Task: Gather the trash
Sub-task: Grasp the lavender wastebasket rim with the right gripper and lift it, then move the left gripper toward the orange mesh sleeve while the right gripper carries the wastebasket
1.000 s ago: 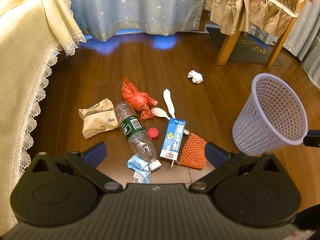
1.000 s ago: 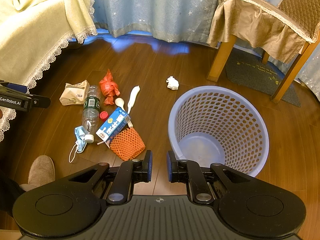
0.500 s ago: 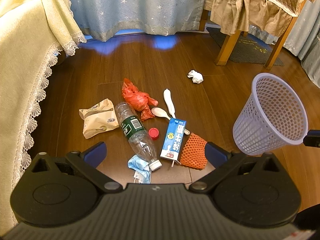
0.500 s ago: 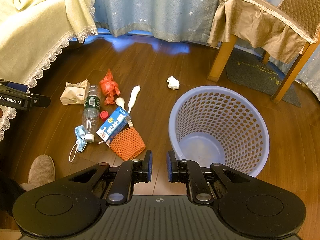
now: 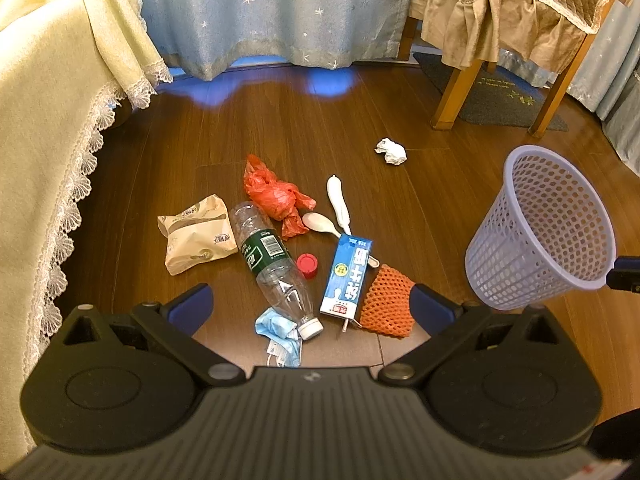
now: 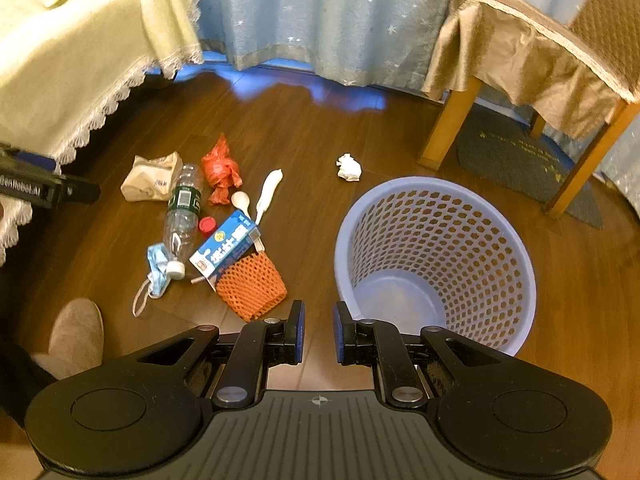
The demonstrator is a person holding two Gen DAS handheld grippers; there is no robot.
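Observation:
Trash lies in a heap on the wood floor: a clear plastic bottle [image 5: 276,268] [image 6: 182,216], a blue milk carton [image 5: 348,276] [image 6: 226,246], orange mesh [image 5: 386,304] [image 6: 252,284], a red cap [image 5: 307,265], a blue face mask [image 5: 278,332], a red bag [image 5: 276,196], a paper bag [image 5: 198,234] and a white spoon [image 5: 320,223]. A crumpled tissue [image 5: 391,151] [image 6: 349,167] lies apart. The lilac basket [image 5: 512,264] [image 6: 436,180] stands upright to the right, holding nothing. My left gripper [image 5: 310,304] hovers wide open over the heap. My right gripper [image 6: 319,332] is empty, its pads a narrow gap apart beside the basket.
A chair [image 6: 448,128] with a brown cover stands behind the basket, on a dark mat [image 6: 516,160]. A cream lace-edged cloth [image 5: 48,120] hangs on the left and a blue curtain [image 5: 280,12] at the back. A person's slipper [image 6: 76,332] rests near the mask.

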